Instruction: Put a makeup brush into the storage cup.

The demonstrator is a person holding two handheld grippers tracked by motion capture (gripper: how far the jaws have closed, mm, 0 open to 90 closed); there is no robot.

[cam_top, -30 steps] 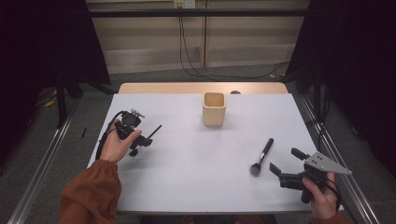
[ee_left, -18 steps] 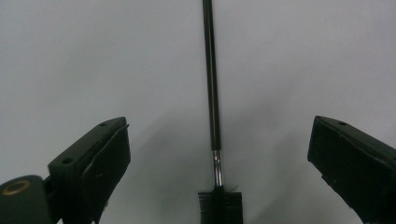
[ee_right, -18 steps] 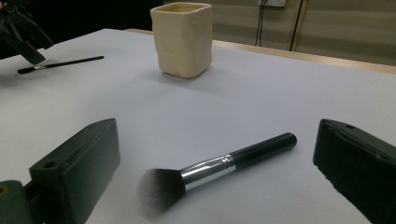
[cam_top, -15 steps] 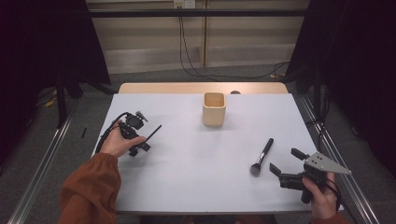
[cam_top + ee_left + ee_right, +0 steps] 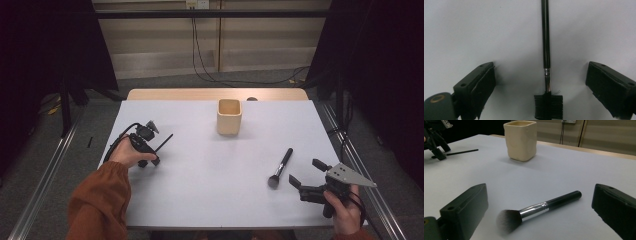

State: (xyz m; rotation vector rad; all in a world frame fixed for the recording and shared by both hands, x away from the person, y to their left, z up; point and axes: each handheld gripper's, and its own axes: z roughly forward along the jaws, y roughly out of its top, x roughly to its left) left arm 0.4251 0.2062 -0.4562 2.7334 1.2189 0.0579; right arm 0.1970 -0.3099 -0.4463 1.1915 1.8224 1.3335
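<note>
Your left gripper (image 5: 152,150) hangs over a thin brow comb brush (image 5: 546,60): a slim, glossy black stick with a small silver collar and a short block of stiff black bristles at its end. It lies flat on the table's (image 5: 200,200) left side, and in the left gripper view it runs straight up the middle between your two jaws. Those jaws stand wide apart with bare table on either side of the brush, holding nothing. Their inner faces are matte, ribbed black pads.

Your right gripper (image 5: 306,176) sits low at the table's right front, just beside a powder brush (image 5: 536,208). That brush has a soft, rounded tuft of grey-white-tipped hair, a shiny metal ferrule and a thick black glossy handle. It lies between your spread jaws in the right gripper view, touching neither; these jaws too are wide open and empty.

The table top is a smooth, pale, matte sheet, with a strip of light wood showing along its far edge. Toward the far middle stands a cream cup (image 5: 229,116), squarish with rounded corners, dull-glazed and slightly uneven. It stands well apart from both brushes, and nothing lies between it and either brush.
</note>
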